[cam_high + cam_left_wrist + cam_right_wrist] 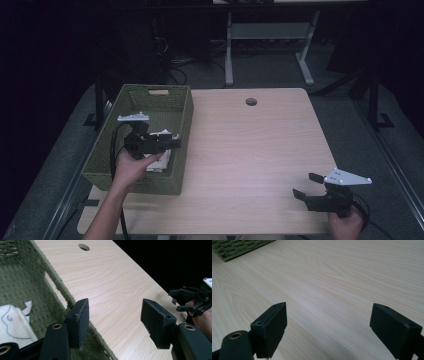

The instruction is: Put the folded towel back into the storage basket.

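Green woven basket [102,167] sits at the left of the high view, on the pale wooden table [250,160]; we hold our left gripper [172,141] over its near right part, jaws parted with nothing between them, above a white cloth [162,162] lying inside. At the lower right of that frame our right gripper [307,186] rests low over the table, jaws spread wide and bare. In the left gripper view, we see the two black pads [80,320] standing apart over the basket rim [62,288], the cloth [13,322] at lower left on the basket floor, and the other gripper [175,300] at the far right. In the right gripper view, the pads [273,325] gape over bare wood [332,285], a basket corner [237,247] at upper left.
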`<state>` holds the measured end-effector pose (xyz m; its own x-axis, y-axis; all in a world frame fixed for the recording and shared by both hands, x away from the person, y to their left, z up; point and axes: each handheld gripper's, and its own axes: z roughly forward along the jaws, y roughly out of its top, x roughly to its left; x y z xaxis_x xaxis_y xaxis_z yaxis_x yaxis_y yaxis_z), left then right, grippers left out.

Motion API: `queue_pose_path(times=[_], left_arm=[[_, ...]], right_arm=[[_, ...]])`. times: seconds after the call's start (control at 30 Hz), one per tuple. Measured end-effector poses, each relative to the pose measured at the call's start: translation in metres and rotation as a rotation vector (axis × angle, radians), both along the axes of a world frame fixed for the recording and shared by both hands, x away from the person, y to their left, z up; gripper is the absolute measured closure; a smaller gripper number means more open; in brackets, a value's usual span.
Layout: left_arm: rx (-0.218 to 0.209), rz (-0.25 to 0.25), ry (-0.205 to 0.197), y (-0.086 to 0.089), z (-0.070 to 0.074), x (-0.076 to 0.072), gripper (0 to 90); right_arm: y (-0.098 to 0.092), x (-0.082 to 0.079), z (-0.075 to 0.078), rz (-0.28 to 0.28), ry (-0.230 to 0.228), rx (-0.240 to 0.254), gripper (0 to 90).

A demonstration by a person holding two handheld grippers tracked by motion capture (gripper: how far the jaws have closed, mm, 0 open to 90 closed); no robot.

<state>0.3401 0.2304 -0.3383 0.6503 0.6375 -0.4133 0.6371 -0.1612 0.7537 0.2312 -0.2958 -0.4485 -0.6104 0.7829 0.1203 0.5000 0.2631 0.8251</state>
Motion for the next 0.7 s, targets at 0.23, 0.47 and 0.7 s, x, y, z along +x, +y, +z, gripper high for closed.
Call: queue_pose_path(times=[0.23, 0.47, 0.7], left_arm=[[0.004, -0.017, -0.011, -0.016, 0.002, -0.001, 40.5], [0.011, -0.047, -0.013, -0.037, 0.001, 0.001, 40.4], [0.002, -0.056, -0.013, -0.055, -0.002, 0.004, 40.4]], right_arm=[[0.0, 0.0, 0.0, 0.003, -0.005, 0.004, 13.8], [-0.001, 0.0, 0.001, 0.004, -0.008, 0.009, 13.8], [-0.002, 0.001, 0.001, 0.001, -0.009, 0.014, 13.9]])
